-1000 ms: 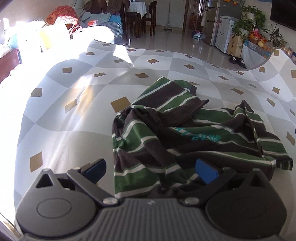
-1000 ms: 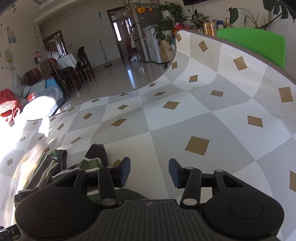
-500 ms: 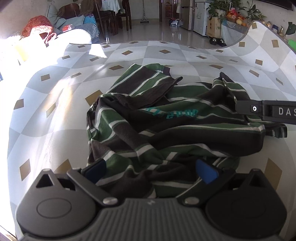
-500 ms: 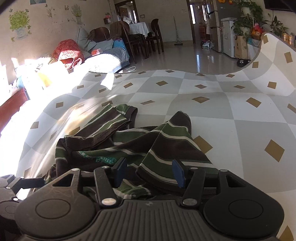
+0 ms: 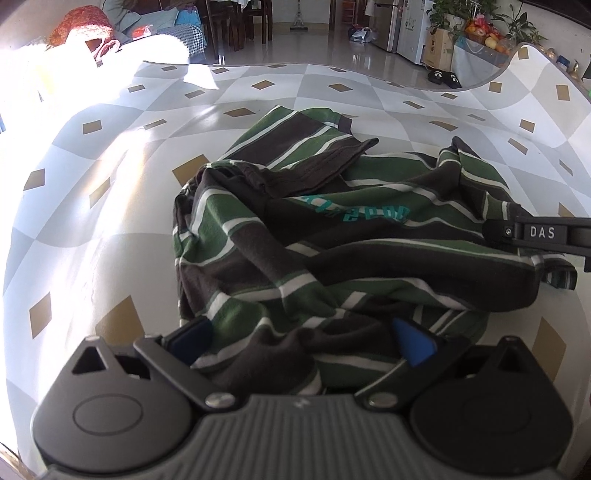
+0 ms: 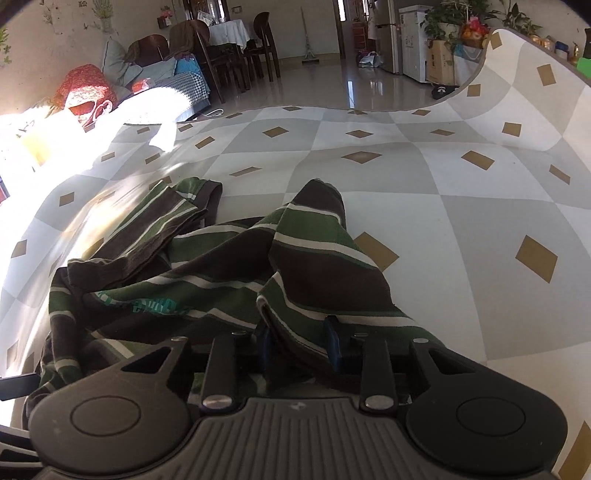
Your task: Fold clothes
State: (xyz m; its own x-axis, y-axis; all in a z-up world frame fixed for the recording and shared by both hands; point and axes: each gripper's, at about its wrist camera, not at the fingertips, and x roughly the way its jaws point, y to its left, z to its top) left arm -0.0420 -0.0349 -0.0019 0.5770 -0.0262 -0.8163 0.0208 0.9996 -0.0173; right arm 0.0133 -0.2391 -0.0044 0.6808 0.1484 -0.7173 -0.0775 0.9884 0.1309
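The left gripper (image 5: 301, 341) stands with its blue fingers wide apart over the near edge of the crumpled green-and-brown striped shirt (image 5: 332, 229), while the right gripper (image 6: 299, 341) is clamped on a raised fold at the shirt's right side. The shirt lies heaped in the middle of a tablecloth (image 5: 122, 229) of grey and white checks with tan diamonds, sun glaring on its left. Farther off are a shiny tiled floor (image 6: 369, 88), dark dining chairs (image 6: 258, 48), a fridge (image 5: 397, 22) and potted plants (image 5: 476, 18) at the far right.
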